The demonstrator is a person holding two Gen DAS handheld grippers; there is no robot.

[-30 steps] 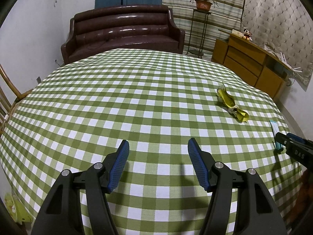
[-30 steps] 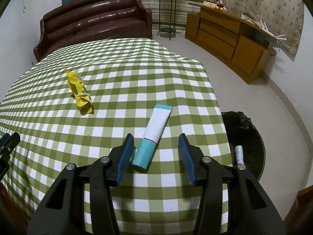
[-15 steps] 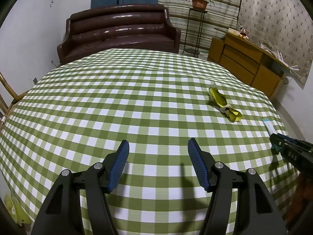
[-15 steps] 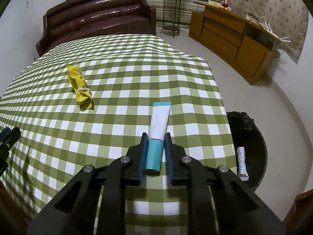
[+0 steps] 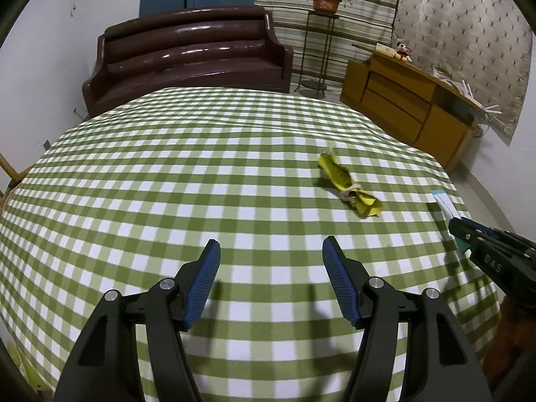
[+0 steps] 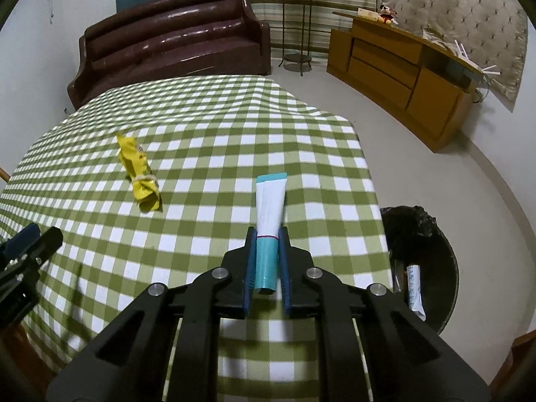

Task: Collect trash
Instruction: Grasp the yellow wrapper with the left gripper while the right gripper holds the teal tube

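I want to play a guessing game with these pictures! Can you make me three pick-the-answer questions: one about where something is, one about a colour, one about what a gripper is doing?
1. Where is the black trash bin?
A. on the sofa
B. on the floor beside the table
C. on the table

2. What colour is the crumpled wrapper?
A. yellow
B. red
C. purple

3. What is the right gripper doing?
A. open, empty
B. shut on the wrapper
C. shut on the white-and-teal tube

Answers: B, the bin stands on the floor past the table's edge; A, it is bright yellow; C, both pads press the tube's teal end.
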